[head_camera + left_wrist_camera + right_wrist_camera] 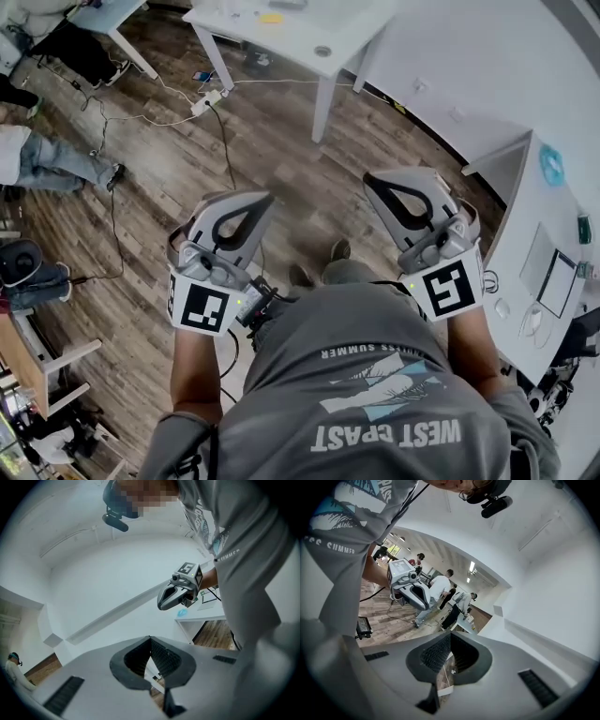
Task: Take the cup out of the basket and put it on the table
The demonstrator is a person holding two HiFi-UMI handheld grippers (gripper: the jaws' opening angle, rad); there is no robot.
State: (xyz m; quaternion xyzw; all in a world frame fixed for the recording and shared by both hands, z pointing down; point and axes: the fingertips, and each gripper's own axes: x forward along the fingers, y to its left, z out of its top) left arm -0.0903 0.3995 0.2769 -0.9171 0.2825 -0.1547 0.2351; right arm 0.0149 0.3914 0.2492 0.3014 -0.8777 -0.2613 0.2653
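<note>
Wood-plank floor [169, 187] lies under the person, who holds the left gripper [265, 198] and the right gripper [369, 178] side by side, apart from each other, in front of a grey T-shirt [356, 328]. Each gripper's jaws are pressed together at the tips, with nothing between them. Neither the cup nor the basket shows in any view; a white table [291, 33] stands ahead across the floor.

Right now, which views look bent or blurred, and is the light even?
Head view: sharp, soft even light, no hard shadows on the wood floor. Left gripper view: strong fisheye bending, dark corners, a pale washed-out wall, a mosaic patch at the top. Right gripper view: the same bending and dark corners, bright ceiling lights.
</note>
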